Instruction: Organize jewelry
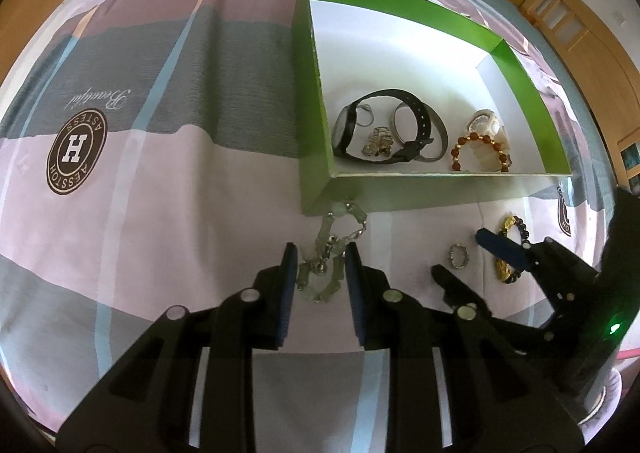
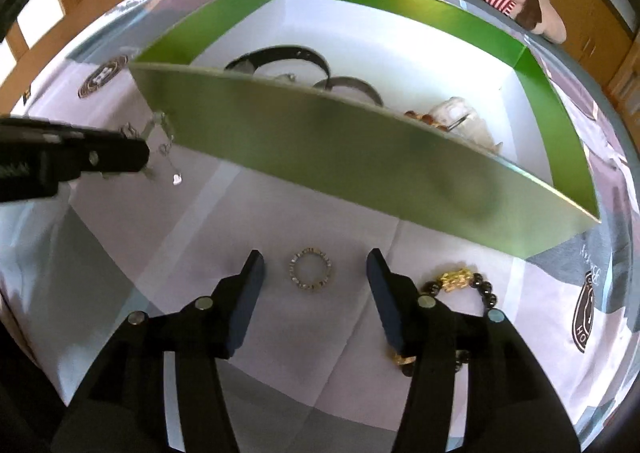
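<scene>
The pale green stone bracelet (image 1: 326, 253), flat oblong links joined by silvery metal, lay on the bed sheet (image 1: 160, 193) with its long axis running away from me, its far end touching the green box's (image 1: 316, 93) near wall. My left tongs (image 1: 321, 253) straddled its nearer half, jaws apart, blue pads either side; whether they touched the links I could not tell. My right tongs (image 2: 316, 265) were spread wide, pointing forward and low over a small round ring (image 2: 311, 268) of tiny pale stones, which lay flat between the pads and clear of both. Just right of it sat a dark bead bracelet (image 2: 472, 285) with gold charms, partly under the right finger. The box was glossy cardboard, white inside, holding a black strap watch (image 1: 360, 125), a grey bangle (image 1: 436, 133), an amber bead bracelet (image 1: 476, 151) and a pale watch (image 1: 486, 127). The sheet was soft, pink and grey, printed with round logos.
</scene>
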